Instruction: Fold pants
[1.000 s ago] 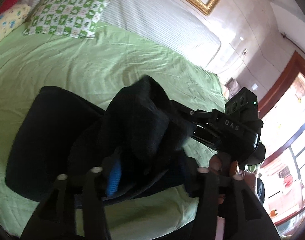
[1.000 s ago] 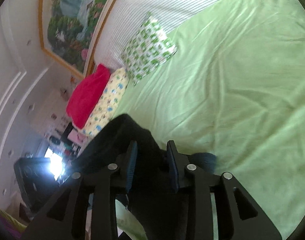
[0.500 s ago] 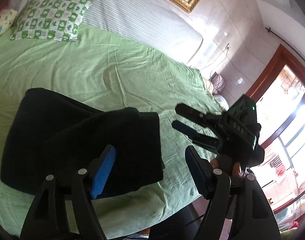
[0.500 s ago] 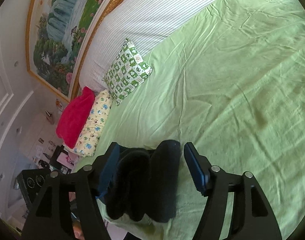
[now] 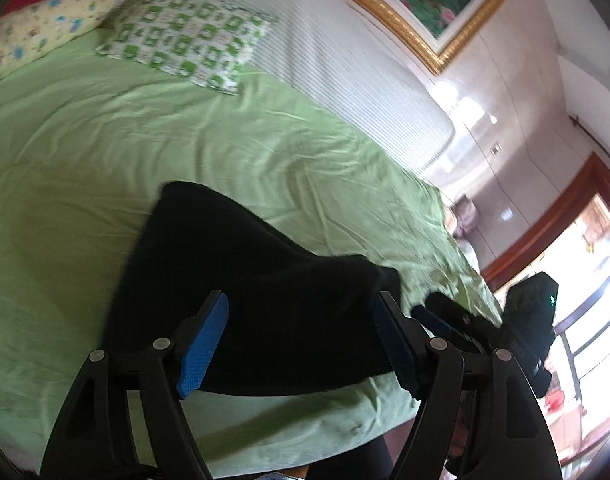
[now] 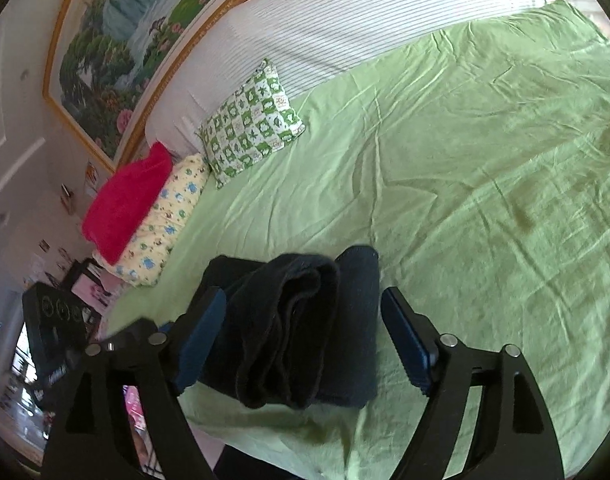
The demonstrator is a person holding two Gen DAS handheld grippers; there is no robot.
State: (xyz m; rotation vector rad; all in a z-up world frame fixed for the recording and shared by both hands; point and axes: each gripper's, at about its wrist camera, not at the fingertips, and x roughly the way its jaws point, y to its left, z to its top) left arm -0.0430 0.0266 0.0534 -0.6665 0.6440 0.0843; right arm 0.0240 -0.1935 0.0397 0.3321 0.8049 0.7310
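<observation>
The dark pants (image 6: 305, 328) lie folded in a thick bundle near the foot edge of the green bed (image 6: 465, 168), both the left tool (image 5: 301, 344) and right tool (image 6: 305, 340) spread wide and holding nothing, with no readable writing showing on either device.

A wide bed covered by a wrinkled light-green cotton sheet (image 6: 445, 184) fills most of both views. Behind it rises a padded headboard in white fabric with fine grey stripes (image 6: 345, 20). Against it leans a square pillow with a green-and-white checked print (image 6: 253, 124), beside a pale yellow pillow with small blue and green figures (image 6: 165, 224) and a folded magenta plush blanket (image 6: 127, 204). Above hangs a large landscape painting in a gilt frame (image 6: 117, 40) on a pale panelled wall (image 5: 517, 120). Bright daylight comes through a window with a reddish-brown wooden frame (image 5: 561, 216).
</observation>
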